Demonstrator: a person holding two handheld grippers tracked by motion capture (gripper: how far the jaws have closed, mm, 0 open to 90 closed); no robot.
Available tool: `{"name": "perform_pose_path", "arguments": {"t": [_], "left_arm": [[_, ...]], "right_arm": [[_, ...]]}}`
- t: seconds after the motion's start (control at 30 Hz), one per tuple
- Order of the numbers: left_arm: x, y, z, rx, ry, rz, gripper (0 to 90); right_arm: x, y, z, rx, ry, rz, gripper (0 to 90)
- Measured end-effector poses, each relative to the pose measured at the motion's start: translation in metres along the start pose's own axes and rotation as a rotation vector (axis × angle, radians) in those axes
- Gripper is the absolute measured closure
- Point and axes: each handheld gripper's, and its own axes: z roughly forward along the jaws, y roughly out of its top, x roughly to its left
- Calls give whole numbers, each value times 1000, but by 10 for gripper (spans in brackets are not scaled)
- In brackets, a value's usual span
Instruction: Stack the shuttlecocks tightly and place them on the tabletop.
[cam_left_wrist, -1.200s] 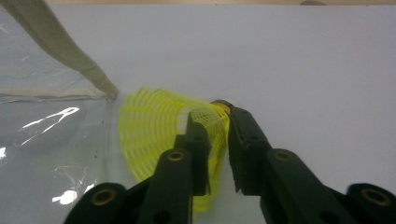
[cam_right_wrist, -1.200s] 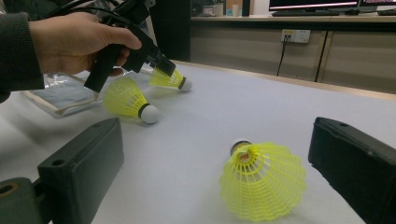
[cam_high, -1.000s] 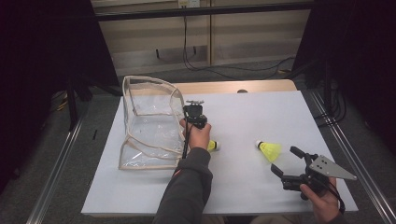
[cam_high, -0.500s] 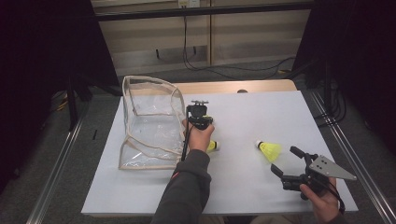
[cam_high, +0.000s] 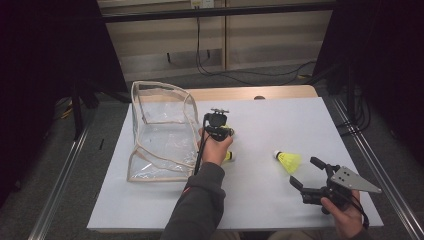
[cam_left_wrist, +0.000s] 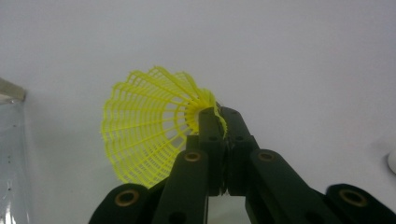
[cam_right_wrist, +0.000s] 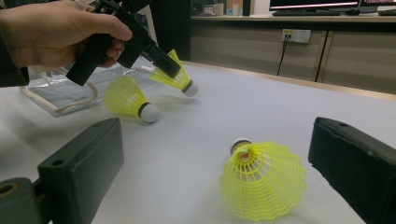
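My left gripper is shut on the skirt edge of a yellow shuttlecock, held just above the white table beside the clear bag. In the right gripper view the same gripper carries that shuttlecock tilted, cork end down. A second yellow shuttlecock lies on its side under the left hand, also. A third shuttlecock lies at the front right, skirt toward my right gripper. That gripper stands open a short way behind it, and the shuttlecock sits between the lines of its jaws.
The clear plastic bag with beige piping stands open-topped on the left half of the white table. Its corner shows at the edge of the left gripper view. Metal rails run along both table sides, and cables lie on the floor beyond.
My left gripper has shifted slightly to the right, away from the bag. The right gripper and the two lying shuttlecocks have stayed put.
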Motion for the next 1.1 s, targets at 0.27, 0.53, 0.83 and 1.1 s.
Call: {"name": "perform_pose_path", "arguments": {"t": [0.27, 0.53, 0.83, 1.1], "left_arm": [[-8, 0, -3, -3, -30, 12, 877], [-15, 0, -3, 9, -53, 35, 838], [-18, 5, -2, -69, -21, 34, 820], [-19, 4, 6, -87, 15, 56, 843]], "right_arm": [[0, 0, 0, 2, 2, 0, 29], [0, 1, -1, 1, -1, -1, 29], [1, 0, 0, 1, 3, -2, 29], [0, 0, 0, -1, 4, 0, 29]]}}
